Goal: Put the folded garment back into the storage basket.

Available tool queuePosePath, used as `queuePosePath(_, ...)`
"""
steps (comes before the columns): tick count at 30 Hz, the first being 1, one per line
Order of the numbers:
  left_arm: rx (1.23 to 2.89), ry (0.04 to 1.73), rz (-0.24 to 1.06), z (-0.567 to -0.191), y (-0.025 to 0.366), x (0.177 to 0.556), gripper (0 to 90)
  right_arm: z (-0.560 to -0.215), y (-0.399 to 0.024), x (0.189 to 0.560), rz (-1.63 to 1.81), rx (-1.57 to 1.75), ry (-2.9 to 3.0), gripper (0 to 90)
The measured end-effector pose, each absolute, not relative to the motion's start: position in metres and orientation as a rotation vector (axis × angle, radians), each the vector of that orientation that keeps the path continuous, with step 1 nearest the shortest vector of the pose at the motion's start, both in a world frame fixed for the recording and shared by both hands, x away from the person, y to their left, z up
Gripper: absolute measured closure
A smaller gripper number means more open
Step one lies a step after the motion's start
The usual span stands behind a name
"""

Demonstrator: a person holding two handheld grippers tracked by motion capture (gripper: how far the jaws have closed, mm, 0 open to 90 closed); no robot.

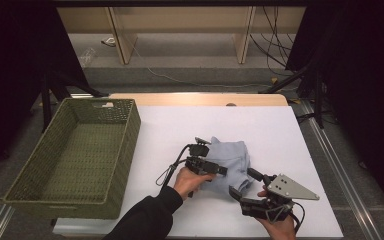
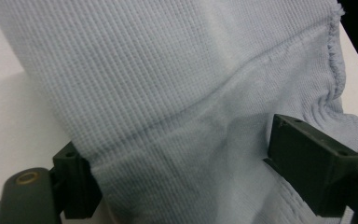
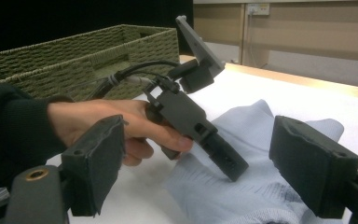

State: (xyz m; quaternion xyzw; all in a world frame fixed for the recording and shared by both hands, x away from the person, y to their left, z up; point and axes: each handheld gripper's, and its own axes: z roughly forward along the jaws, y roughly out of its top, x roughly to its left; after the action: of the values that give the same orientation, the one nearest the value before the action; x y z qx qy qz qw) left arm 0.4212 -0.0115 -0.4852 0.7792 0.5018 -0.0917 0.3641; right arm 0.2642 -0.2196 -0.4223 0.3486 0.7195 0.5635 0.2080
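Ribbed pale-blue knit garment [image 1: 232,161] between left gripper's [image 1: 221,170] parted fingers, right gripper's [image 1: 237,194] fingers apart, woven basket [image 1: 125,131].

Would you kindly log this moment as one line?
left gripper: open, on cloth | right gripper: open, beside cloth | basket: empty

One light blue cloth [image 1: 232,159] lies on the table, near the middle and toward the near edge. One green woven basket [image 1: 75,155] stands at the left. There is one white table [image 1: 280,135]. Two grippers are in the scene: the left gripper [image 1: 223,171] near the middle and the right gripper [image 1: 236,193] at the near right. Two hands hold them, the left hand [image 1: 189,181] and the right hand [image 1: 279,227], one to each gripper. One grey three-cornered plate [image 1: 292,187] sits on the right gripper. Far behind the table stand two wooden uprights [image 1: 122,35].
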Motion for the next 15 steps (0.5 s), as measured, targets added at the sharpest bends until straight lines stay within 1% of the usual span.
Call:
queuePosePath(11,2.020,1.271,-0.271,-0.4862,-0.0165,0.4218,21.7,-0.4224,-0.2193,0.2643,1.567,0.972,2.006,19.2)
queuePosePath(15,2.024,1.253,-0.275,-0.4861,-0.0169,0.4216,25.0,-0.4225,-0.2192,0.2646,1.568,0.972,2.008,19.2)
